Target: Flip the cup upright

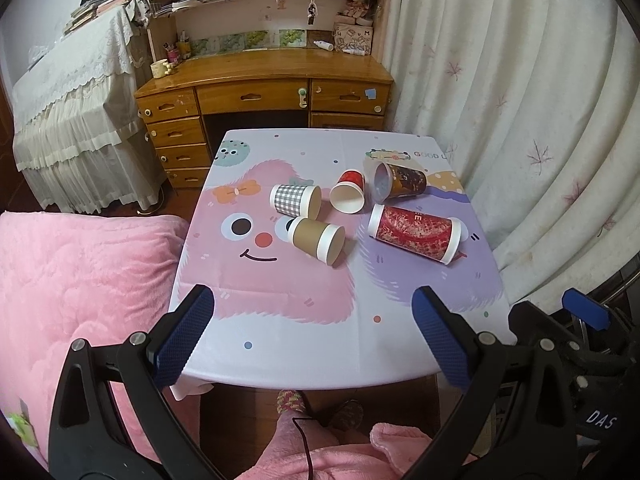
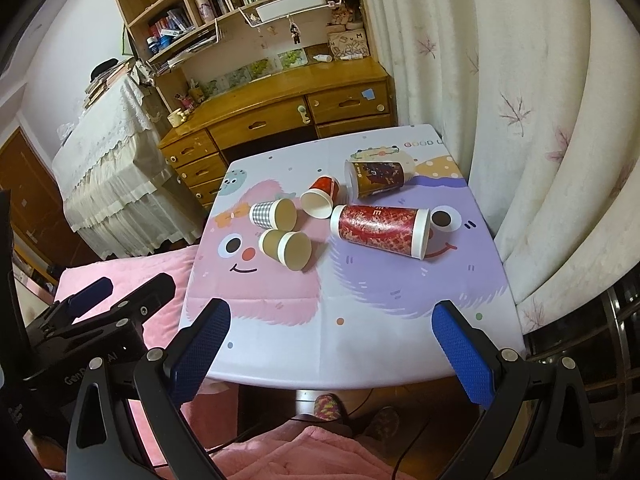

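Several paper cups lie on their sides on the cartoon-print table [image 1: 280, 320]: a brown cup [image 1: 316, 240] [image 2: 286, 249], a checked cup [image 1: 295, 200] [image 2: 273, 215], a small red cup [image 1: 348, 192] [image 2: 320, 197], a tall red patterned cup [image 1: 416, 233] [image 2: 380, 230] and a dark brown cup [image 1: 400, 181] [image 2: 376, 178]. My left gripper [image 1: 312, 336] is open and empty above the table's near edge. My right gripper [image 2: 332, 352] is open and empty, also at the near edge. The left gripper shows at the right wrist view's left side [image 2: 116, 300].
A pink blanket [image 1: 80, 280] lies left of the table. A curtain [image 1: 520, 120] hangs close on the right. A wooden desk [image 1: 264, 80] with shelves stands behind the table. My legs and slippers [image 1: 292, 400] are under the near edge.
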`<state>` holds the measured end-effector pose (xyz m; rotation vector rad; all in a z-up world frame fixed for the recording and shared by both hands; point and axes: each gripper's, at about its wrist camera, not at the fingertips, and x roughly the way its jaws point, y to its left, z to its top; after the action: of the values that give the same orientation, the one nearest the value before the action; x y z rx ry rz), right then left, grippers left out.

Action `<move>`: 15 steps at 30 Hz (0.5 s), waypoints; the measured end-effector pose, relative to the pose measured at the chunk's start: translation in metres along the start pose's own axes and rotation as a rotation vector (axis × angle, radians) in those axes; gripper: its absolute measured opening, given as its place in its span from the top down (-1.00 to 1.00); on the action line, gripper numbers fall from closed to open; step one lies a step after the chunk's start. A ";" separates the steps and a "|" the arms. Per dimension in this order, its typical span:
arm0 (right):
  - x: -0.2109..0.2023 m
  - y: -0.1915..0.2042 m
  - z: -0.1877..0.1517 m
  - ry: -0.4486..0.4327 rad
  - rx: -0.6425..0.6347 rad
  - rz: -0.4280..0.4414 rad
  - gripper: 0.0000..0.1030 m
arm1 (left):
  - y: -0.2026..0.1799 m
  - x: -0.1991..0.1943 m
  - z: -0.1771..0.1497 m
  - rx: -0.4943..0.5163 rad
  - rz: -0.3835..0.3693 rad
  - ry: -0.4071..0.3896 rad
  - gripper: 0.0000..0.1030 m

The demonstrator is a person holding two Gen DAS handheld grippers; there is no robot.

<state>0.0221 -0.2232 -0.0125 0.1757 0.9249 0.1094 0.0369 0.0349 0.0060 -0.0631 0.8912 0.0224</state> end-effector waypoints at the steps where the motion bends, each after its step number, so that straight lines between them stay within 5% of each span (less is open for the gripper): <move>1: 0.000 0.000 0.000 -0.001 -0.003 0.001 -0.99 | 0.000 0.000 0.000 0.001 -0.001 -0.002 -0.92; 15: -0.009 0.001 0.005 -0.029 -0.041 0.017 -0.99 | 0.000 -0.001 -0.003 -0.011 -0.004 -0.004 -0.92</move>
<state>0.0207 -0.2240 -0.0018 0.1469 0.8916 0.1411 0.0342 0.0349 0.0047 -0.0747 0.8872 0.0240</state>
